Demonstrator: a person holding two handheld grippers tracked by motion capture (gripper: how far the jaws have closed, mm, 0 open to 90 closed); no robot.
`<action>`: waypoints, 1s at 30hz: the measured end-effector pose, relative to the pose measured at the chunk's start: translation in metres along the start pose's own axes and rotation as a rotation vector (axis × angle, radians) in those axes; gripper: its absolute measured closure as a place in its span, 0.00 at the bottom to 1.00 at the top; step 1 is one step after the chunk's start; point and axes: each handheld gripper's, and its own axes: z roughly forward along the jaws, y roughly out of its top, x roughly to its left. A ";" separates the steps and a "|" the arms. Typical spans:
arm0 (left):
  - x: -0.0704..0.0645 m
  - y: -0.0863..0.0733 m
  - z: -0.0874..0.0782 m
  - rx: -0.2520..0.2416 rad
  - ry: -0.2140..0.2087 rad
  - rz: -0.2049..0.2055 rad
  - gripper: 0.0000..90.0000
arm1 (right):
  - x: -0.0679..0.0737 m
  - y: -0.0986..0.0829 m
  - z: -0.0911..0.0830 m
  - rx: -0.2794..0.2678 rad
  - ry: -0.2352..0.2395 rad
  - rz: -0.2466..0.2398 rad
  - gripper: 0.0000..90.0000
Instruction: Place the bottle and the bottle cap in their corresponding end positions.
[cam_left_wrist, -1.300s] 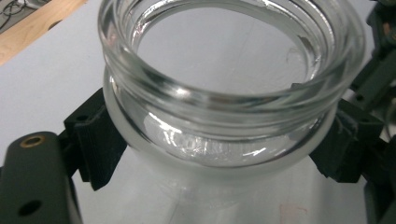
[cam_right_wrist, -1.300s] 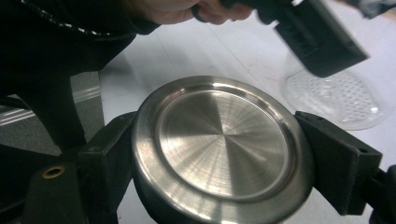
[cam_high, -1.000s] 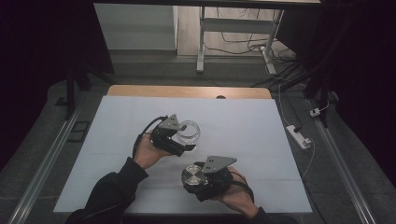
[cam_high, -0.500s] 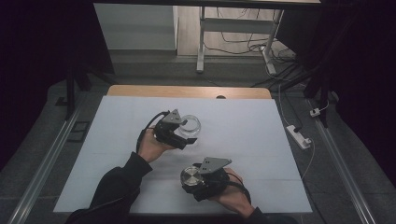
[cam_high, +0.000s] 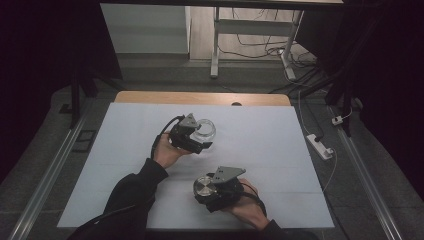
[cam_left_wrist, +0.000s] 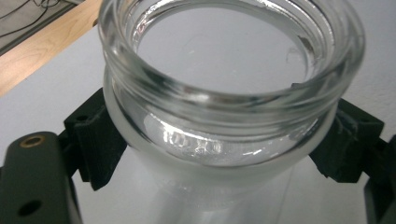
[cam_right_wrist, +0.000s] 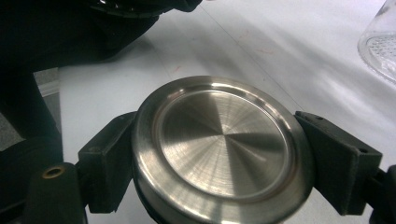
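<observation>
Nearest the person, the right gripper (cam_high: 209, 189) has its two black jaws pressed against the rim of a round metal lid (cam_right_wrist: 219, 149), one on each side, closed just far enough to pinch it. The lid is brushed steel, flat-topped with a raised edge and fine circular grain that catches the light in wedges. It sits low over the white table (cam_high: 280, 150), toward the front edge and well apart from the jar.

Compared with a second ago, that hand has slipped a little nearer the front edge, while the left gripper (cam_high: 202, 142) has carried the glass jar (cam_left_wrist: 224, 93) farther up the table, away from the lid. The gap between jar and lid has widened. To my eye that reads as the two parts being drawn apart after unscrewing, or a reset before bringing them together; I cannot tell which.

Beyond the lid, the left gripper's jaws are clamped on the jar just under its threaded neck, spread about as wide as the neck and touching the glass on both sides. The jar is clear, thick-walled, smooth, with a rounded lip, and looks empty. Its mouth is open.

Past the jar, a strip of pale wood (cam_high: 200, 98) edges the table's far side.
</observation>
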 end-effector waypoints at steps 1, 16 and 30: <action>0.001 -0.001 0.002 0.002 0.003 -0.005 0.17 | -0.001 0.000 0.001 0.000 -0.005 0.000 0.19; 0.009 -0.011 0.021 0.014 0.007 -0.026 0.17 | -0.007 -0.010 0.024 0.048 -0.011 -0.003 0.19; 0.015 -0.019 0.033 0.032 0.055 -0.038 0.17 | -0.011 -0.015 0.036 0.078 -0.027 -0.010 0.19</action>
